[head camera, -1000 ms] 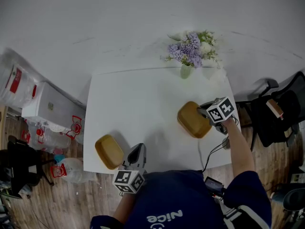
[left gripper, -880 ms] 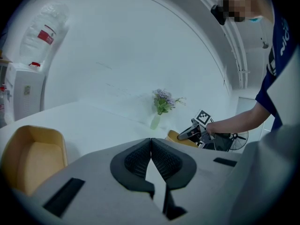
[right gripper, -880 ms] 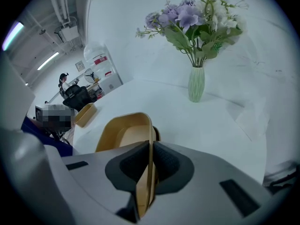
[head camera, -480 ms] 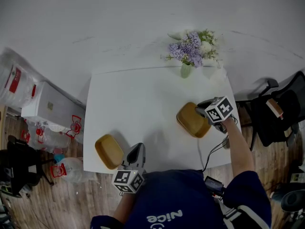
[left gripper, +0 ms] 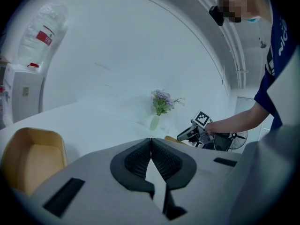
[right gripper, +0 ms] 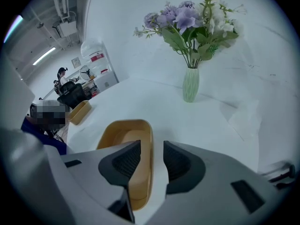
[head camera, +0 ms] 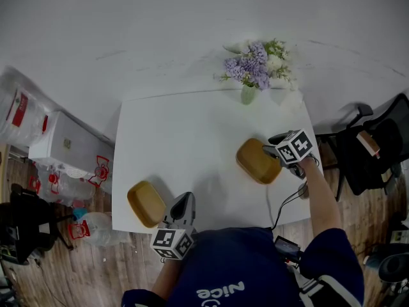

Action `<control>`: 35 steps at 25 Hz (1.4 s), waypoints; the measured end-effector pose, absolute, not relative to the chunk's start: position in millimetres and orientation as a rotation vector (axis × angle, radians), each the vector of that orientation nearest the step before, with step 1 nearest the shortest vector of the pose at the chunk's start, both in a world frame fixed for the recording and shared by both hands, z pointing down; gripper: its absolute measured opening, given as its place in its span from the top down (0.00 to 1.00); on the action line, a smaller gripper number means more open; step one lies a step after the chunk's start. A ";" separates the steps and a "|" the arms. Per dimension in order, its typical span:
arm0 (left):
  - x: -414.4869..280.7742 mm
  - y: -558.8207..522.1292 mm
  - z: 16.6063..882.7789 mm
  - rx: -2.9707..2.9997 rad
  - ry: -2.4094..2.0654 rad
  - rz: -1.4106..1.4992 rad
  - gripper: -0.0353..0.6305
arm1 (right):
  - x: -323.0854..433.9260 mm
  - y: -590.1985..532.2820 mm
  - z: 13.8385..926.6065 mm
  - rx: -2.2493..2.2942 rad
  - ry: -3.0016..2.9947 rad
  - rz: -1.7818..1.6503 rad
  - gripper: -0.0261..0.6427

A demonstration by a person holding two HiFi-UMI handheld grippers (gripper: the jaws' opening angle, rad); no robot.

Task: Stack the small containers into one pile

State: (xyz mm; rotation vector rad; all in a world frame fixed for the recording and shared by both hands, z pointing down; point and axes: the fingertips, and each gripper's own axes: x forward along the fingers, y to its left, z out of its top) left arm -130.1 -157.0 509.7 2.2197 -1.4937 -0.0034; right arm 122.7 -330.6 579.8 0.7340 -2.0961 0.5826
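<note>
Two small tan containers are on the white table (head camera: 192, 133). One container (head camera: 146, 203) (left gripper: 33, 158) lies near the front left corner. The other (head camera: 257, 161) (right gripper: 126, 139) lies at the right, open side up. My right gripper (head camera: 276, 151) (right gripper: 152, 151) straddles its right rim; its jaws are opening, with a gap between the pads and the rim. At the table's front edge my left gripper (head camera: 184, 200) (left gripper: 151, 146) is shut with nothing in it, just right of the left container.
A green vase of purple and white flowers (head camera: 255, 69) (right gripper: 191, 83) stands at the table's back right. A cable (head camera: 281, 206) runs off the front right edge. Chairs (head camera: 370, 152) stand to the right; a white cabinet (head camera: 64, 146) and bags to the left.
The right container and my right gripper have shifted slightly to the left. The left gripper and the left container have stayed where they were.
</note>
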 end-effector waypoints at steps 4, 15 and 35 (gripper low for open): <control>-130.2 -157.3 510.6 2.211 -1.499 -0.005 0.92 | 124.6 -328.0 592.8 0.717 -2.071 0.622 0.73; -131.2 -151.5 512.3 2.188 -1.531 -0.001 0.92 | 129.1 -318.4 623.5 0.675 -1.970 0.609 0.86; -141.7 -122.9 505.0 2.120 -1.656 -0.005 0.92 | 100.3 -311.0 573.7 0.745 -2.151 0.708 0.88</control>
